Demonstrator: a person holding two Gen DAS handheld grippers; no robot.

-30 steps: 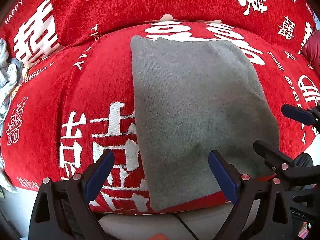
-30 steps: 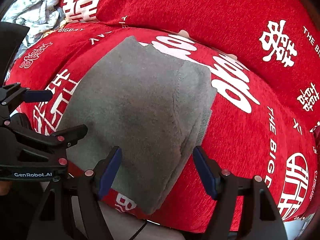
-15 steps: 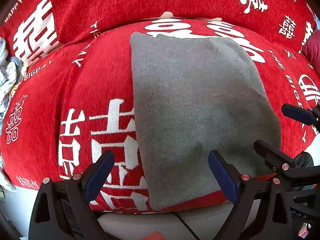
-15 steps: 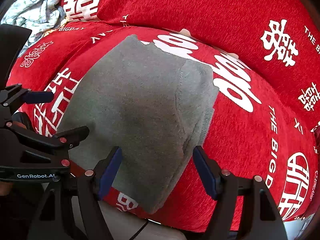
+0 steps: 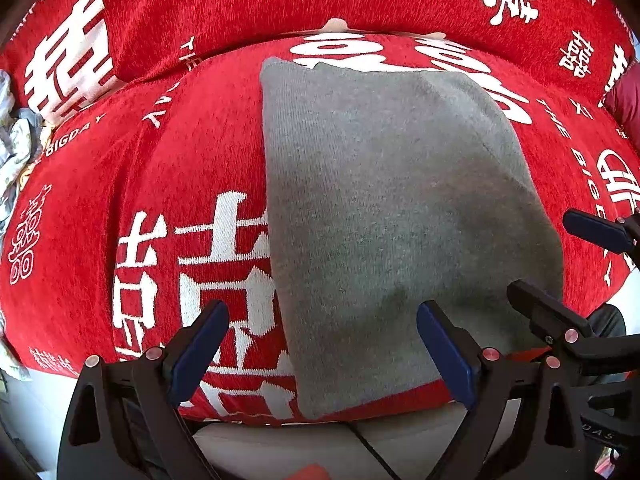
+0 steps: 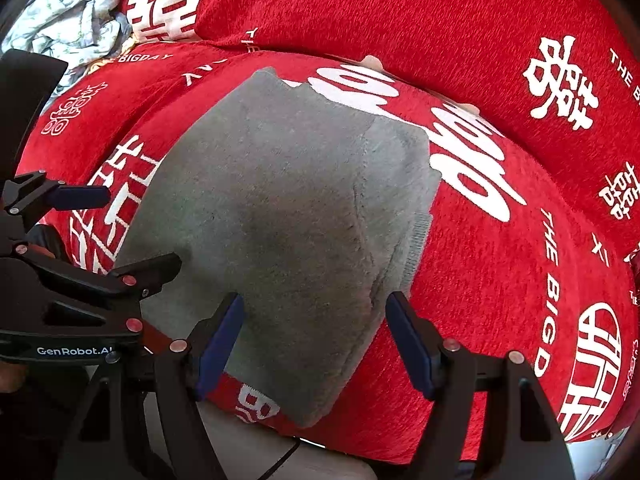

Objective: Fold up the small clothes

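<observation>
A grey knit garment (image 5: 392,208) lies folded into a long rectangle on the red sofa cover; it also shows in the right wrist view (image 6: 288,220), with layered edges along its right side. My left gripper (image 5: 320,348) is open and empty, hovering over the garment's near left edge. My right gripper (image 6: 316,340) is open and empty over the garment's near right corner. Each gripper shows at the edge of the other's view: the right one (image 5: 560,264) and the left one (image 6: 120,232).
The red sofa cover (image 5: 120,208) with white characters spans the seat and backrest (image 6: 400,8). A pile of pale crumpled clothes (image 6: 68,20) lies at the far left. The seat's front edge and a cable (image 5: 372,448) are just below the grippers.
Both grippers have drifted slightly; the garment looks unmoved. Both stay open.
</observation>
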